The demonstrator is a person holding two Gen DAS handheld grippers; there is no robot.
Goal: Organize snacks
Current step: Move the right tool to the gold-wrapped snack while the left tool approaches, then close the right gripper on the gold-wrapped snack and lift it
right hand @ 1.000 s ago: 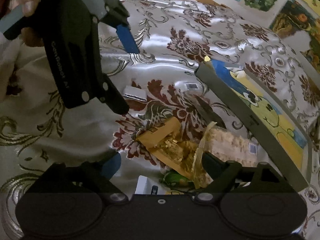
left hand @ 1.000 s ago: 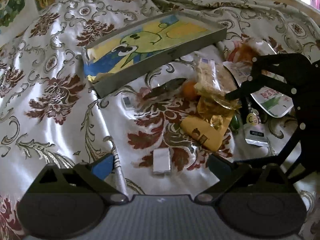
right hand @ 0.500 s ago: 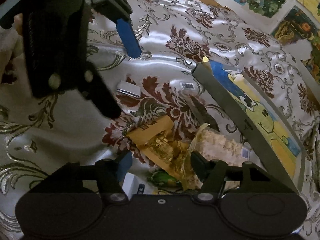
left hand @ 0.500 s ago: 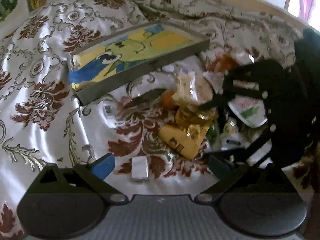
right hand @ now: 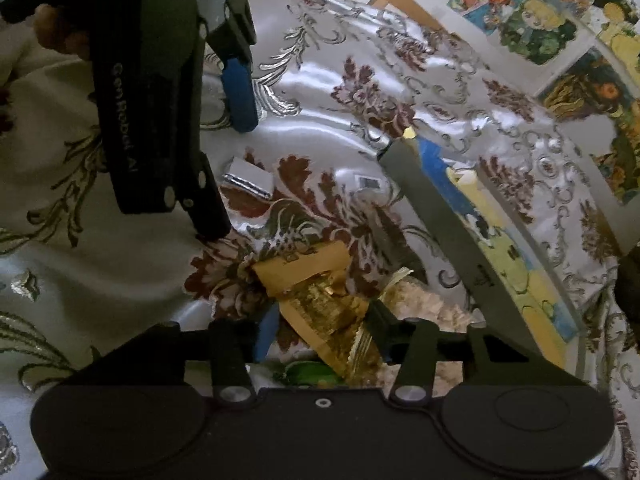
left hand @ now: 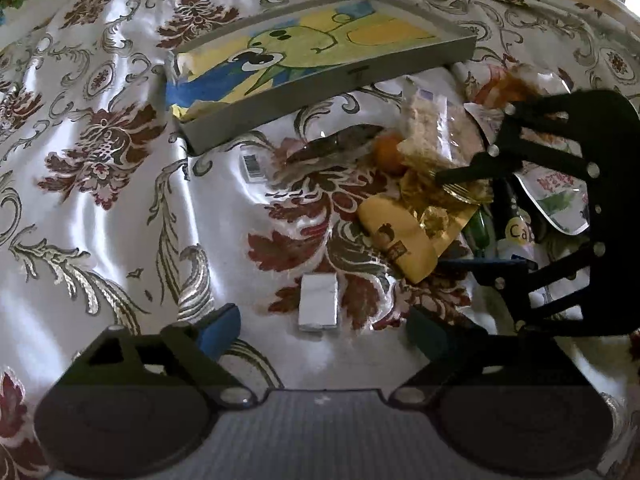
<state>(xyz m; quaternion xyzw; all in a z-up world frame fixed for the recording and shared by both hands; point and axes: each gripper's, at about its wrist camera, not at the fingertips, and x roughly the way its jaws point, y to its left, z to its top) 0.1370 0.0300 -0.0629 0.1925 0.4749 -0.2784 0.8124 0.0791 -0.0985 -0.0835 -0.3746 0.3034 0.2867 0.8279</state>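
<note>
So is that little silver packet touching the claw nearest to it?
Apart. In the left wrist view the silver packet lies alone on the tablecloth, with bare cloth showing between it and each finger of the open left gripper.

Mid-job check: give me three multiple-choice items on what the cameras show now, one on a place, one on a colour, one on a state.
1. Where is the small silver packet?
A. in the box
B. on the cloth before the left hand-held gripper
C. on the pile

2. The left hand-held gripper's finger pads are:
A. red
B. blue
C. white

3. The right hand-held gripper is:
A. closing around the gold wrapper
B. empty above the box
C. out of view

B: it lies apart on the cloth. B: the pad shows blue. A: its fingers flank the wrapper.
</note>
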